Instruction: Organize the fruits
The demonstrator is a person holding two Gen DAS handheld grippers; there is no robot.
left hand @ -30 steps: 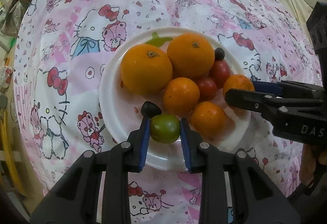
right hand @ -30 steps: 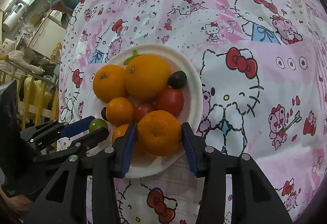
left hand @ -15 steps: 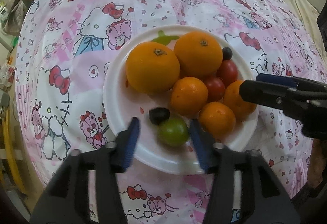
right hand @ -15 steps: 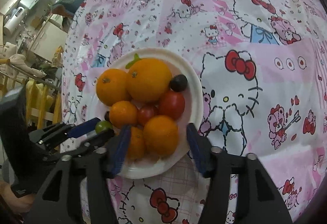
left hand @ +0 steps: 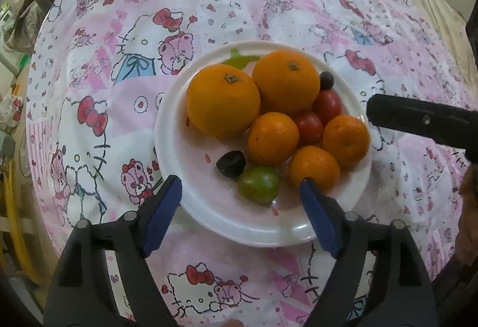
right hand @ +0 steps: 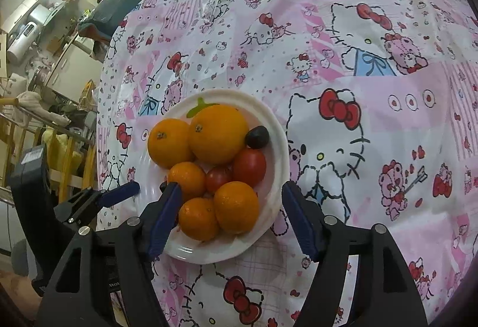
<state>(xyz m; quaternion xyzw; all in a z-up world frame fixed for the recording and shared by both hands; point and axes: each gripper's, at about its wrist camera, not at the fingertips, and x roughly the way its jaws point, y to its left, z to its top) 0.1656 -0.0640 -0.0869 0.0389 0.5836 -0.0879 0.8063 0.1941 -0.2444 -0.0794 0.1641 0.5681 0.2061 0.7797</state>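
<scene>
A white plate [left hand: 185,177] [right hand: 277,147] on the pink cartoon tablecloth holds two large oranges [left hand: 223,100] [right hand: 219,137], three small mandarins [left hand: 273,138] [right hand: 236,206], two red tomatoes [left hand: 327,102] [right hand: 250,167], a green tomato [left hand: 259,185] and two dark fruits [left hand: 230,163] [right hand: 257,136]. My left gripper [left hand: 240,192] is open and empty, its fingers astride the plate's near edge by the green tomato. My right gripper [right hand: 231,201] is open and empty above the plate's near side, around two mandarins without touching them. The right gripper also shows in the left wrist view [left hand: 418,121].
The tablecloth [right hand: 373,73] covers the whole round table. Beyond the table's left edge in the right wrist view are cluttered shelves and wooden furniture [right hand: 35,88]. The left gripper's fingers [right hand: 119,197] reach in from the left there.
Both grippers have opened and pulled back. The left let go of the green tomato, the right let go of a mandarin; both fruits lie on the plate.
</scene>
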